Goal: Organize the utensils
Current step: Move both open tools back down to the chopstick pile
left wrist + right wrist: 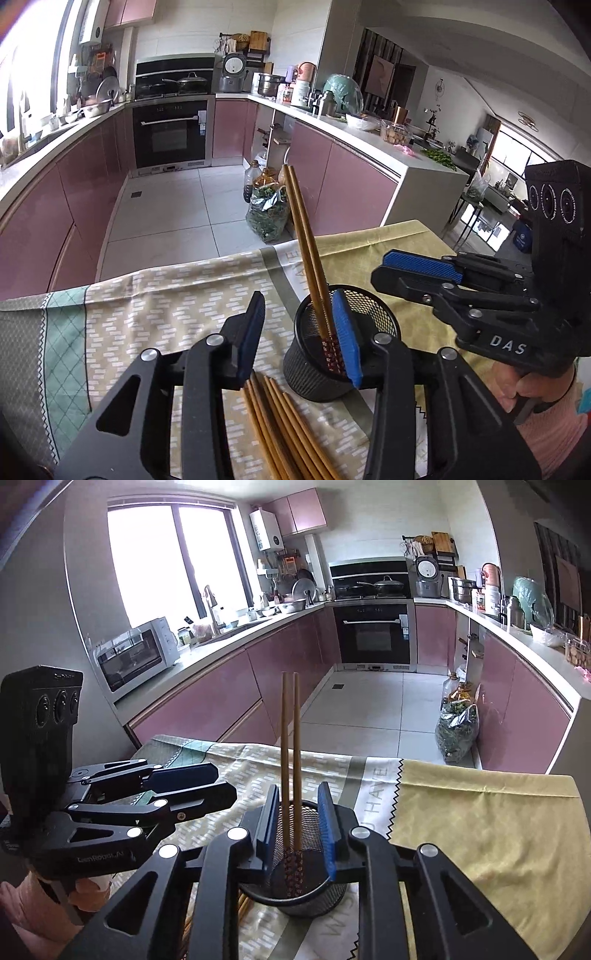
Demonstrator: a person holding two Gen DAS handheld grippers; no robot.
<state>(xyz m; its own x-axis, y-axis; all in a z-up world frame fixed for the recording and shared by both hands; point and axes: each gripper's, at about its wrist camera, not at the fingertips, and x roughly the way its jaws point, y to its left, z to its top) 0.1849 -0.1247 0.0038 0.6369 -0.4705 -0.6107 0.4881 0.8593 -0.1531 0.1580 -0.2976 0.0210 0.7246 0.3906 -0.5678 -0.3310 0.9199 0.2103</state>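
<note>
A black mesh holder (325,369) stands on the tablecloth, also in the right wrist view (295,890). Two wooden chopsticks (304,236) with patterned ends stand in it, leaning; they also show in the right wrist view (290,760). Several loose chopsticks (284,428) lie on the cloth beside the holder. My left gripper (301,339) is open above the loose chopsticks, its right finger in front of the holder. My right gripper (301,823) is open over the holder, its fingers either side of the standing chopsticks without touching them. It shows from the side in the left wrist view (410,269).
The patterned tablecloth (147,314) covers the table, with a yellow cloth (480,812) on the right. Beyond the table edge are the tiled floor, a bag of greens (267,214), bottles and pink kitchen cabinets.
</note>
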